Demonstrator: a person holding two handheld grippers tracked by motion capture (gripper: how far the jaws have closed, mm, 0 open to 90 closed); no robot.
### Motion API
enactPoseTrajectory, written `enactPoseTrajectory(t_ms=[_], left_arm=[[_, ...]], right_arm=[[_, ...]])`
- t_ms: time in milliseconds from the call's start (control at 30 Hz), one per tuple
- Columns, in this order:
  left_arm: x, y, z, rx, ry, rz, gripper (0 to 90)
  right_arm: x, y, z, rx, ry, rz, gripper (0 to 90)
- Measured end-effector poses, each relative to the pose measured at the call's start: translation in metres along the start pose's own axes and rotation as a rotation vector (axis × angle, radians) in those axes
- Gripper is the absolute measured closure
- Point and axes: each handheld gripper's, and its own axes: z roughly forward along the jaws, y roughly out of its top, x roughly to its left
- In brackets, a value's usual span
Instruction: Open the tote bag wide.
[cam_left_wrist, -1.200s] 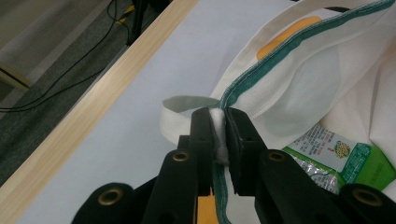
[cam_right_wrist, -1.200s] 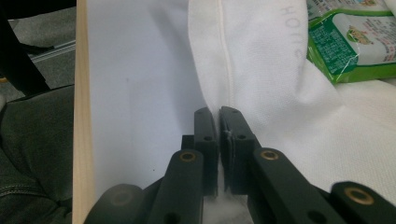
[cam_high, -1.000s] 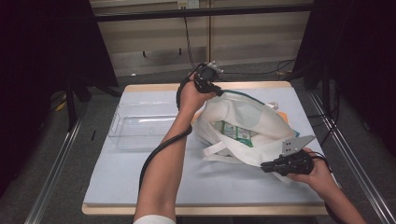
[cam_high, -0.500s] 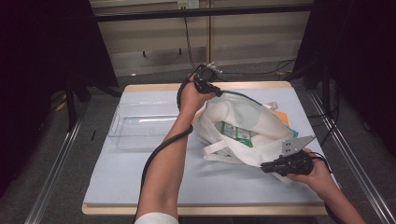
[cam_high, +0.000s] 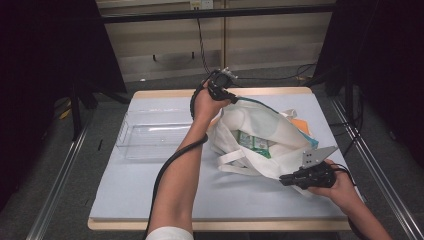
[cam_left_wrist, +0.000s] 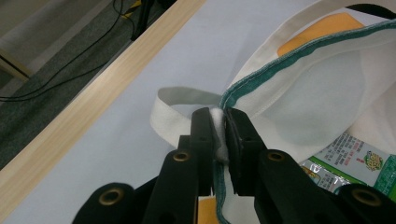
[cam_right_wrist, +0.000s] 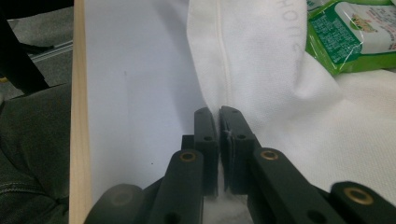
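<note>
Both tools (cam_high: 223, 92) (cam_high: 292, 179) clamped on tote bag (cam_high: 260, 131)

A table (cam_high: 150, 200) bears a clear tray (cam_high: 150, 140) and a white bag (cam_high: 260, 130).

Tote bag (cam_high: 260, 131): white woven cloth, matt, slightly rough; rim bound in green stitched tape (cam_left_wrist: 299, 56); flat cloth handle strap (cam_left_wrist: 170, 105); straight seam down the side panel.
Packets inside bag (cam_high: 254, 142): glossy printed plastic film, green and white, creased.
Orange item (cam_left_wrist: 322, 30) under bag near far right corner of table: smooth, matt; material unclear.
Table (cam_high: 150, 200): pale blue-grey top, smooth, matt; light wood edging, visible grain.
Tray (cam_high: 145, 137) near left edge: clear hard plastic, glossy.
Left gripper (cam_left_wrist: 218, 123), right gripper (cam_right_wrist: 218, 123): black matt plastic jaws, brass-coloured metal rivets; pinched on cloth.
Plate on right gripper (cam_high: 316, 156): grey, flat, dull sheen.
</note>
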Motion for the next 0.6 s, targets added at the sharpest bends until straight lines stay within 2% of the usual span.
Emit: enactPoseTrajectory(t_ms=[100, 267, 367, 500, 600], left_arm=[[0.0025, 0.0000, 0.0007, 0.011, -0.002, 0.014, 82.2], [0.0035, 0.0003, 0.0026, 0.026, -0.003, 0.013, 82.2], [0.0029, -0.0013, 0.0045, 0.014, 0.003, -0.010, 82.1], [0.0036, -0.0020, 0.0037, 0.026, 0.001, 0.004, 82.0], [0.0010, -0.0022, 0.0034, 0.017, -0.002, -0.013, 81.9]], right_arm=[[0.0000, -0.0002, -0.0001, 0.000, 0.000, -0.001, 85.4], [0.0002, 0.0011, 0.0000, 0.011, -0.001, 0.007, 85.3], [0.0006, 0.0026, -0.0004, 0.014, -0.006, 0.000, 85.2], [-0.0001, 0.0021, -0.0009, 0.006, -0.003, 0.002, 85.1], [-0.0001, 0.0021, -0.0008, 0.009, -0.010, 0.006, 84.8]])
